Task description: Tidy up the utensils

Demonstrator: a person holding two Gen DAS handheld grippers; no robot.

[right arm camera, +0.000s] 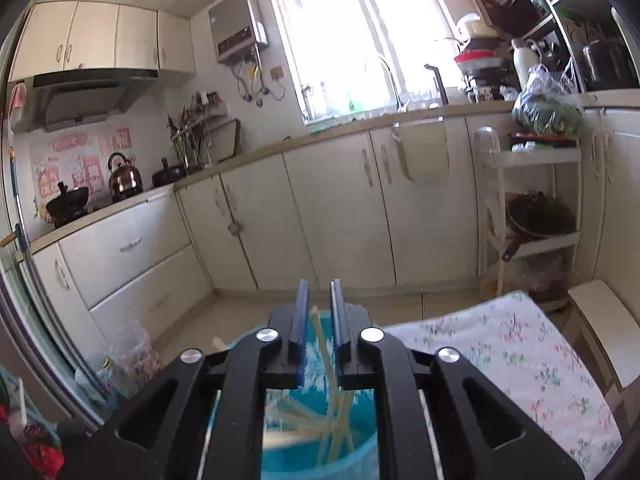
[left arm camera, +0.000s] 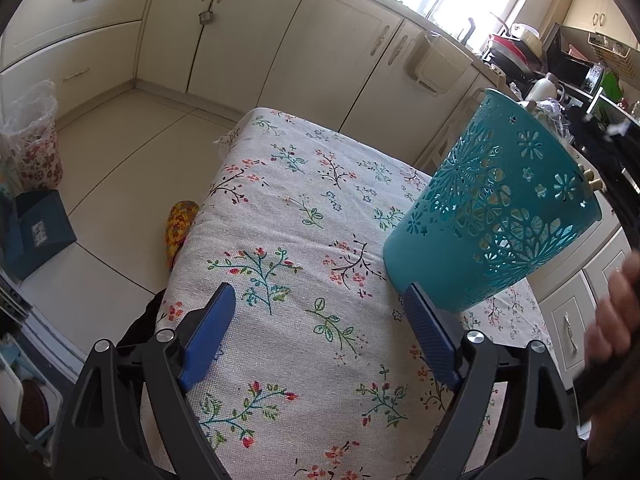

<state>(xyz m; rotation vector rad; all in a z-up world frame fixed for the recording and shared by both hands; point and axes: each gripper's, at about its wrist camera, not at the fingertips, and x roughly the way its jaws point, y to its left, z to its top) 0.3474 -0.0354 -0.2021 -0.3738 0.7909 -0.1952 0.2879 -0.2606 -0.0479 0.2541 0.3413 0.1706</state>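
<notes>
A teal perforated basket (left arm camera: 492, 208) stands on the floral tablecloth (left arm camera: 304, 208) toward the table's right side. My left gripper (left arm camera: 320, 290) hangs open and wide over the cloth with nothing between its blue pads (left arm camera: 222, 320); its right pad is just in front of the basket's base. My right gripper (right arm camera: 319, 286) is above the same basket (right arm camera: 360, 452), jaws parted by a narrow gap. Several cream chopsticks (right arm camera: 336, 412) lean inside the basket; one shows through the gap, and the pads do not press on it.
A person's hand (left arm camera: 612, 312) is at the right edge. Cream cabinets (right arm camera: 328, 208) line the far wall. A floral bin (left arm camera: 34, 148) and a blue box (left arm camera: 38, 232) sit on the floor at left. A white shelf cart (right arm camera: 528, 200) and a white stool (right arm camera: 608, 328) stand beyond the table.
</notes>
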